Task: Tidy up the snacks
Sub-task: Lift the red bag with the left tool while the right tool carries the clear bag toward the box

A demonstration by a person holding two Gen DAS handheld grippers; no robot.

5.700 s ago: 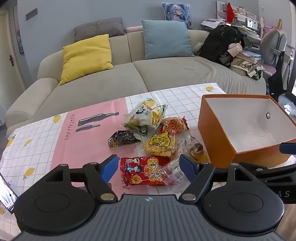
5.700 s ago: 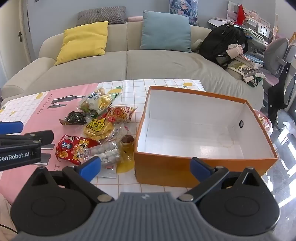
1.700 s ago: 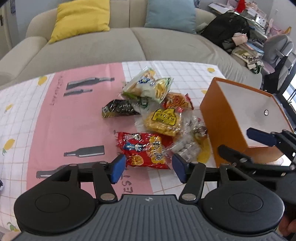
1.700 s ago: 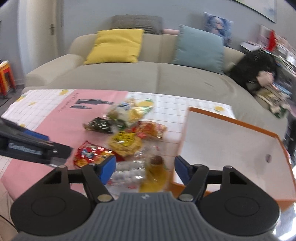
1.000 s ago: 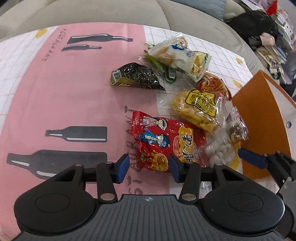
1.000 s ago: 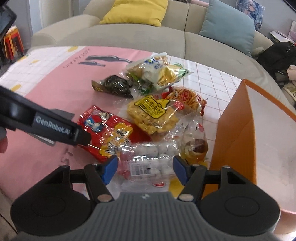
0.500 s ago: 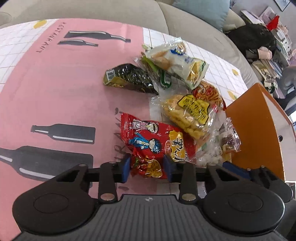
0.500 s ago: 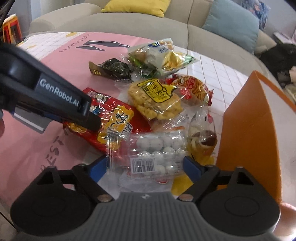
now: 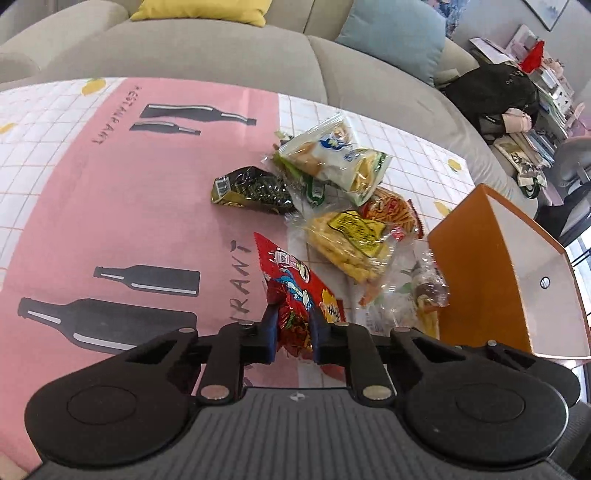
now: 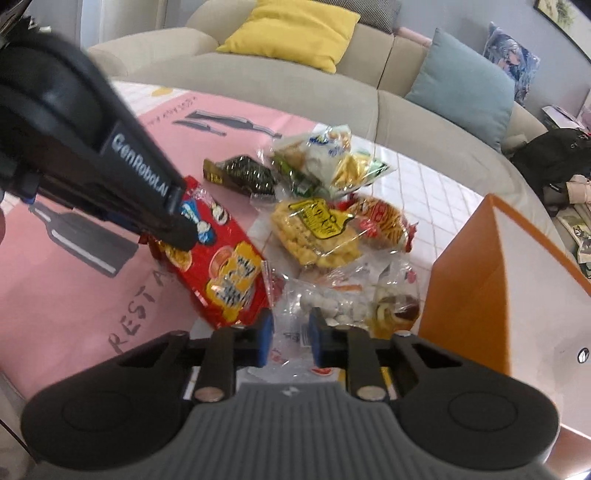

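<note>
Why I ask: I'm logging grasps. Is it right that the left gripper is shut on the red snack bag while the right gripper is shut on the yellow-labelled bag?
Not quite. The left gripper is shut on the red snack bag, but the right wrist view shows the right gripper shut on the clear bag of white candies.

A home living room. A long beige sofa [image 10: 295,92] curves behind the table, with a yellow cushion [image 10: 291,33] and a pale blue cushion [image 10: 461,88] on it. The table wears a pink and white checked cloth [image 9: 110,177] printed with bottles and lemons. Off to the right stand cluttered shelves of books and papers [image 9: 546,96], a black backpack [image 9: 491,92] and a swivel chair [image 9: 572,162].
</note>
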